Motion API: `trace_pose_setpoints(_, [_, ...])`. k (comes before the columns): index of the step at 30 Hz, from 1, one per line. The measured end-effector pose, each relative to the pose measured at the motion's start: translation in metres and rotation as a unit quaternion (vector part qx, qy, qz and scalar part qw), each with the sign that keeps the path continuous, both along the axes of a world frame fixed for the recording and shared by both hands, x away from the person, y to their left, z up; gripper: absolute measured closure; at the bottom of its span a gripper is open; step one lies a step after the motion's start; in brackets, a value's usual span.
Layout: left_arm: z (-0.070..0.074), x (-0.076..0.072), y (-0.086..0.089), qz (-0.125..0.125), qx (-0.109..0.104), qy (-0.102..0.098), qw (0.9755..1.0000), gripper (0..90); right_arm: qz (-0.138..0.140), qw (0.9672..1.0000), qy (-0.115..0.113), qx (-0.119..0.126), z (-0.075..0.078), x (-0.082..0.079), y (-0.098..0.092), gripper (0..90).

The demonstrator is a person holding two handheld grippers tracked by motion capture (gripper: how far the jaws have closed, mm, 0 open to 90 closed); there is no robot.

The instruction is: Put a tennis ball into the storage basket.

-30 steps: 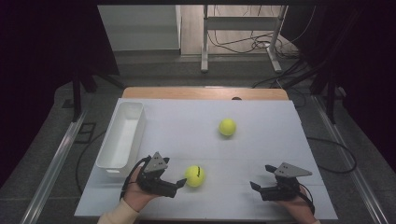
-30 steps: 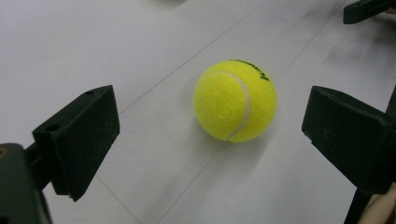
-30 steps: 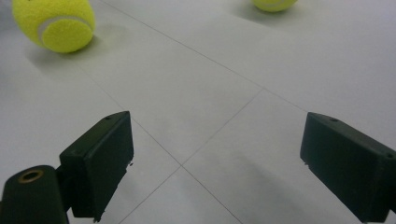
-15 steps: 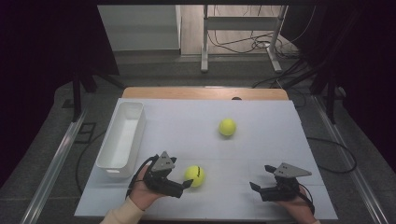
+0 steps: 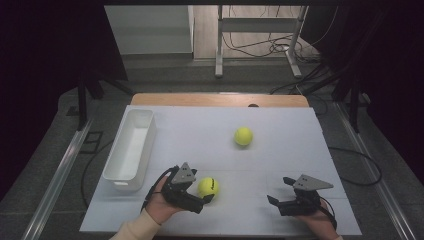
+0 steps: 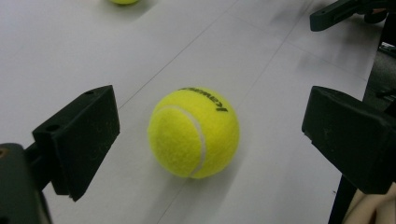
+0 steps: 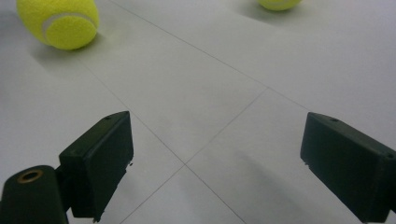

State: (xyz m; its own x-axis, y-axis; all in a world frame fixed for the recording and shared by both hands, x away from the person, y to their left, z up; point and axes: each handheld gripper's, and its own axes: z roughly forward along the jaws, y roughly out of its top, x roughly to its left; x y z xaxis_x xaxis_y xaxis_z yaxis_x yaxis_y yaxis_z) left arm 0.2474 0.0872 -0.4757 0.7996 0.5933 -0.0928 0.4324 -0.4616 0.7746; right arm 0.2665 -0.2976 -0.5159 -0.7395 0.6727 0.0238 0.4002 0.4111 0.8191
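Left gripper advanced, ball between fingers

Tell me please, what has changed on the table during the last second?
The left gripper moved a little right and closed in around the near tennis ball, jaws open, not gripping yet. That ball barely shifted. The far ball, white bin and right gripper stayed put.
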Motion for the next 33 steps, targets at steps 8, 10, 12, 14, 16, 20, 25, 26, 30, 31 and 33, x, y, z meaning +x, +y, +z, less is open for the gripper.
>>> trace_pose_setpoints(8, [-0.001,0.003,-0.009,-0.012,0.003,0.004,0.9999,5.1,-0.001,1.0,0.0,0.0,0.0,0.0,0.0,9.9])
trace_pose_setpoints(10, [-0.001,0.003,-0.011,-0.014,0.004,0.005,0.9999,5.1,-0.001,1.0,0.0,-0.003,0.0,0.0,0.0,10.0])
trace_pose_setpoints(12, [-0.002,0.004,-0.012,-0.016,0.004,0.006,0.9998,5.1,-0.001,1.0,0.0,-0.004,0.0,0.0,0.0,10.0])
trace_pose_setpoints(14, [-0.002,0.004,-0.014,-0.018,0.006,0.007,0.9998,5.2,0.001,1.0,0.001,-0.002,0.0,0.0,0.0,9.9])
trace_pose_setpoints(16, [-0.003,0.005,-0.015,-0.019,0.006,0.009,0.9998,5.1,0.002,1.0,0.001,0.001,-0.001,0.0,0.0,10.0])
trace_pose_setpoints(20, [-0.004,0.006,-0.017,-0.022,0.007,0.01,0.9997,5.1,0.002,1.0,0.001,0.001,-0.001,0.0,0.001,9.9])
trace_pose_setpoints(25, [-0.005,0.008,-0.02,-0.025,0.01,0.014,0.9995,5.1,0.001,1.0,0.001,-0.001,0.0,0.0,0.0,9.9])
trace_pose_setpoints(26, [-0.006,0.008,-0.022,-0.026,0.01,0.015,0.9995,5.1,0.001,1.0,0.001,-0.001,0.0,0.0,0.0,10.0])
trace_pose_setpoints(30, [-0.007,0.01,-0.024,-0.029,0.014,0.019,0.9993,5.1,0.001,1.0,0.002,0.0,0.0,0.0,0.0,10.0])
trace_pose_setpoints(31, [-0.007,0.01,-0.024,-0.029,0.014,0.019,0.9993,5.1,0.001,1.0,0.002,0.0,0.0,0.0,0.0,10.0])
trace_pose_setpoints(33, [-0.009,0.011,-0.025,-0.028,0.016,0.022,0.9992,5.0,0.002,1.0,0.002,0.002,0.0,0.0,0.0,9.9])
